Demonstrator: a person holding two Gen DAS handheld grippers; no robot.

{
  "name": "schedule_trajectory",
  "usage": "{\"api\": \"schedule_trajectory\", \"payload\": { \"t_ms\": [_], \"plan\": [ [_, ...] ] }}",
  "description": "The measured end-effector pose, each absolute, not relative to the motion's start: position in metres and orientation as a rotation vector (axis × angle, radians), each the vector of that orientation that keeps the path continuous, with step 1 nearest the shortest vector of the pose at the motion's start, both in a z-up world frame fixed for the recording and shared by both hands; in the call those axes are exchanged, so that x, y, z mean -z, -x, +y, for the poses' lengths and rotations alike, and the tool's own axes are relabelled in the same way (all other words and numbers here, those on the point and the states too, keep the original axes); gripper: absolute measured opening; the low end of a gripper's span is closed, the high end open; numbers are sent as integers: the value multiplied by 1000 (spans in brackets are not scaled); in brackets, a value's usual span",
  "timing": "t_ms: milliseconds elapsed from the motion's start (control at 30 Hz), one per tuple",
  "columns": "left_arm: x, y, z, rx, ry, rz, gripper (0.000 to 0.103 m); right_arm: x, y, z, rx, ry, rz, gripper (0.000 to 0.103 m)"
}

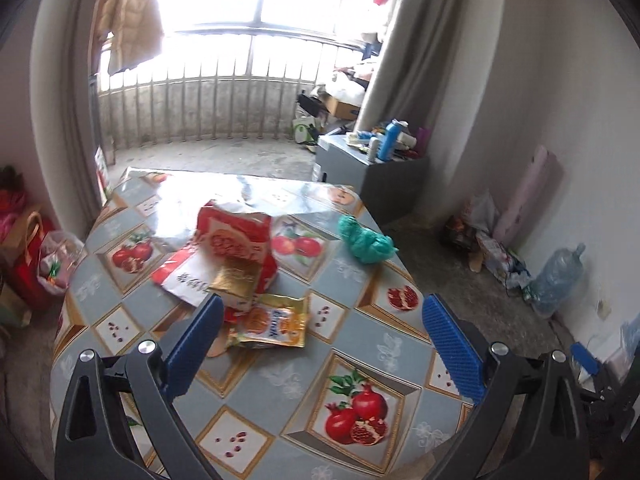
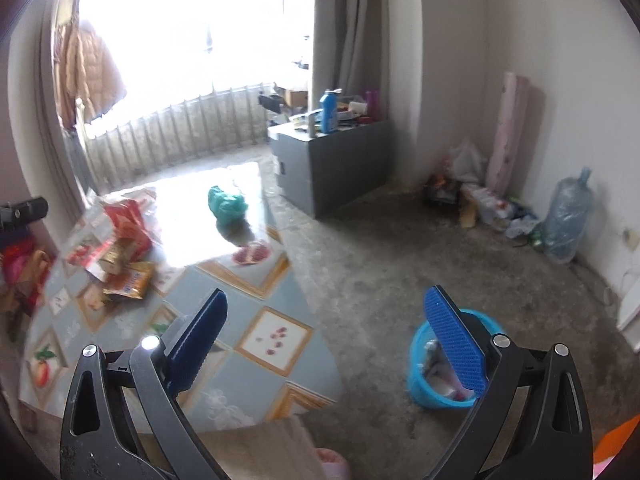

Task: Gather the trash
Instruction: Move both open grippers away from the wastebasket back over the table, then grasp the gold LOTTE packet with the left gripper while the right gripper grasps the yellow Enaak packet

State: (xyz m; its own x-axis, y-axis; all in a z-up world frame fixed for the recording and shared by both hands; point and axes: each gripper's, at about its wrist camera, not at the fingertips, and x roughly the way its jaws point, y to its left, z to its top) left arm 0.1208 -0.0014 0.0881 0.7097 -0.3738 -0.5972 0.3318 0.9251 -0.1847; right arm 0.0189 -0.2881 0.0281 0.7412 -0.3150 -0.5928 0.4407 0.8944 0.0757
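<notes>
The trash lies in a loose heap on the table (image 1: 360,344): a torn red packet (image 1: 234,240) stands tallest, a gold wrapper (image 1: 236,280) leans against its front, and an orange snack wrapper (image 1: 272,322) lies flat at the near edge of the heap. A crumpled green bag (image 1: 366,242) sits by itself near the table's right edge, well apart from the packets.

Our left tongs (image 1: 320,336) hover above the table with the blue pads spread wide and nothing between them; the left pad's tip overlaps the near edge of the heap in the left wrist view, though we cannot tell whether it touches anything. Our right tongs (image 2: 324,332) are likewise spread wide and empty, held over the table's near right corner, with the right pad out over the floor (image 2: 380,248).

Below that right pad a blue bucket (image 2: 420,384) stands on the floor just beside the table, with some pale scraps inside; the picture is too blurred to say what they are.

The table wears a glossy cloth printed with pomegranates in framed squares, glaring white at the far end from the window (image 1: 260,0). Beyond are a balcony railing (image 1: 200,100), grey curtains (image 1: 420,40) and a grey cabinet (image 1: 380,176) crowded with bottles. A big water bottle (image 1: 560,276) and a pink roll (image 1: 528,196) stand by the right wall.
</notes>
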Motion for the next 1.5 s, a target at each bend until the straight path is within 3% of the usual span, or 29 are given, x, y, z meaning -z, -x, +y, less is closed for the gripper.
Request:
{"api": "schedule_trajectory", "payload": {
  "t_ms": [367,700,933,1133,1367,1500],
  "plan": [
    [-107,-125,70,336,110,570,97,-40,-48,-280,296,-348,549,95],
    [-106,-158,59,400,68,533,97,-48,-86,-281,247,-377,570,95],
    [-77,-191,52,440,76,609,97,-41,-113,-281,225,-393,616,94],
    [-48,-213,50,458,91,684,95,-28,-139,-275,144,-454,677,81],
    [-6,-245,46,459,113,798,72,3,-181,-246,-11,-514,812,60],
    [13,-263,43,450,113,861,71,24,-208,-223,-99,-543,894,51]
  ]
}}
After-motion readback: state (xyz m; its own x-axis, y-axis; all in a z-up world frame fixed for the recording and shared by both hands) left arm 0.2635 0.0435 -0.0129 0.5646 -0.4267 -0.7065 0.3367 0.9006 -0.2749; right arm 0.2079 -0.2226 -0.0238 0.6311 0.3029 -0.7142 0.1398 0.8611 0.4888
